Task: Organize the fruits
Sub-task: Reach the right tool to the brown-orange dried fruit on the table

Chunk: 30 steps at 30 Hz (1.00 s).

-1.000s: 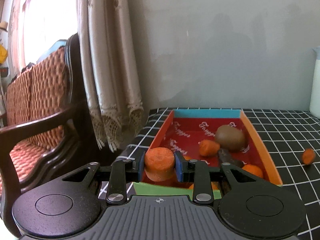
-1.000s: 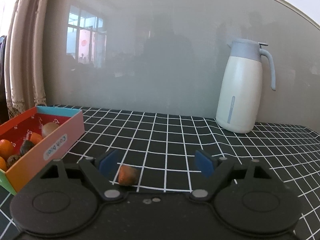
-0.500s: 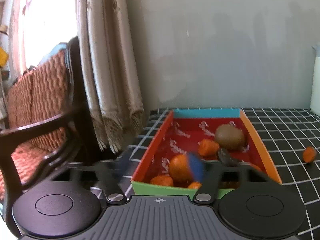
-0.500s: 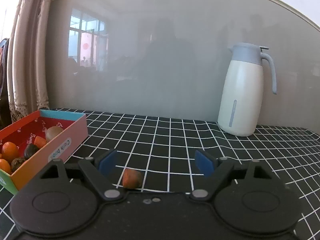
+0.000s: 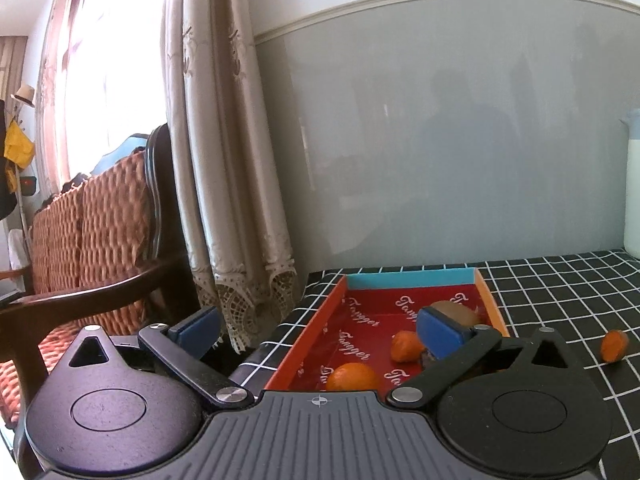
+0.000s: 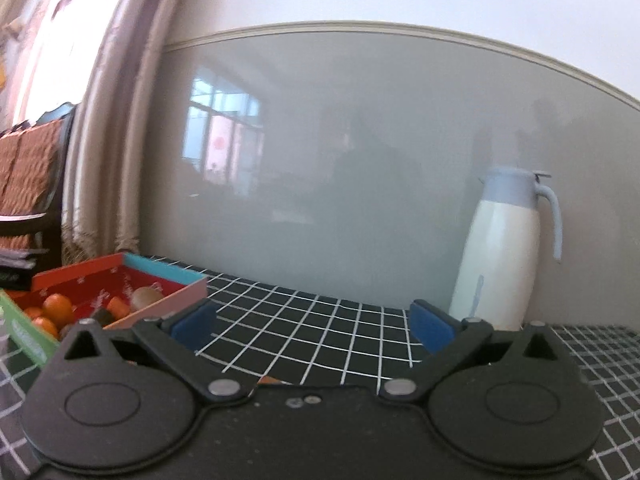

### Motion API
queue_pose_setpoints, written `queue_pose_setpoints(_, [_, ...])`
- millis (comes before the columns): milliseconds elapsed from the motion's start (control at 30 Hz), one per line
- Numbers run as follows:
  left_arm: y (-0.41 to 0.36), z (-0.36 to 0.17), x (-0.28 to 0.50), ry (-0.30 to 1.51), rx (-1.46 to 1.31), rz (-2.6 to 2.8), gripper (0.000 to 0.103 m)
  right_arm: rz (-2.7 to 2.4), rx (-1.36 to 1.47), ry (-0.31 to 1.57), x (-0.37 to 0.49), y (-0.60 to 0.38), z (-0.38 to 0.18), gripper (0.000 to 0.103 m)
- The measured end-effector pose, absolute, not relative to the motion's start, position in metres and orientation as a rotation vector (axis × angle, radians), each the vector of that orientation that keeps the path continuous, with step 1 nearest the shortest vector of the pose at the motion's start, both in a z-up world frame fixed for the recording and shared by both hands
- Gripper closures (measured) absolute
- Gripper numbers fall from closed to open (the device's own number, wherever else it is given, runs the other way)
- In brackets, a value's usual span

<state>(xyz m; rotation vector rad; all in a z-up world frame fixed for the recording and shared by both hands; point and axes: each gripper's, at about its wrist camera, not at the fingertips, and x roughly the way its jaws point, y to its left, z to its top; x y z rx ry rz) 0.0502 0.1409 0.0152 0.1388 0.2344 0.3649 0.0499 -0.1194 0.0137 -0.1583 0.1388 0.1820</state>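
Observation:
The open box (image 5: 408, 280) with a red floor lies ahead on the black checked cloth. In it are an orange (image 5: 352, 376), a carrot chunk (image 5: 406, 346) and a kiwi (image 5: 452, 310) partly behind my pad. My left gripper (image 5: 318, 332) hovers at the box's near end, jaws opening, nothing between them. A loose carrot piece (image 5: 614, 346) lies on the cloth right of the box. My right gripper (image 6: 313, 328) is over the cloth, jaws opening and empty. Only an orange sliver (image 6: 268, 380) shows at its body. The box (image 6: 160, 270) is to its left.
A white and blue thermos jug (image 6: 504, 256) stands at the back right against the grey wall. A curtain (image 5: 232, 160) and a wicker-backed wooden chair (image 5: 100, 220) stand beyond the table's left edge. The checked cloth (image 5: 560, 300) stretches right of the box.
My left gripper let go of its carrot chunk into the box and spread wide. The right gripper widened and tilted up, so the loose piece slid almost out of its view.

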Motion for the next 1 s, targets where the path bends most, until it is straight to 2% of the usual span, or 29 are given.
queue_pose_setpoints(367, [0.113, 0.015, 0.052, 0.232, 0.176, 0.329, 0.0, 0.325, -0.308, 0.171, 0.039, -0.105, 0.01, 0.0])
queue_pose_setpoints(667, [0.114, 0.023, 0.046, 0.229, 0.185, 0.333, 0.0, 0.404, -0.373, 0.319, 0.038, -0.095, -0.004, 0.0])
queue_pose_setpoints(1000, [0.113, 0.026, 0.04, 0.235, 0.176, 0.318, 0.0, 0.361, -0.335, 0.355, 0.04, -0.085, 0.002, 0.002])
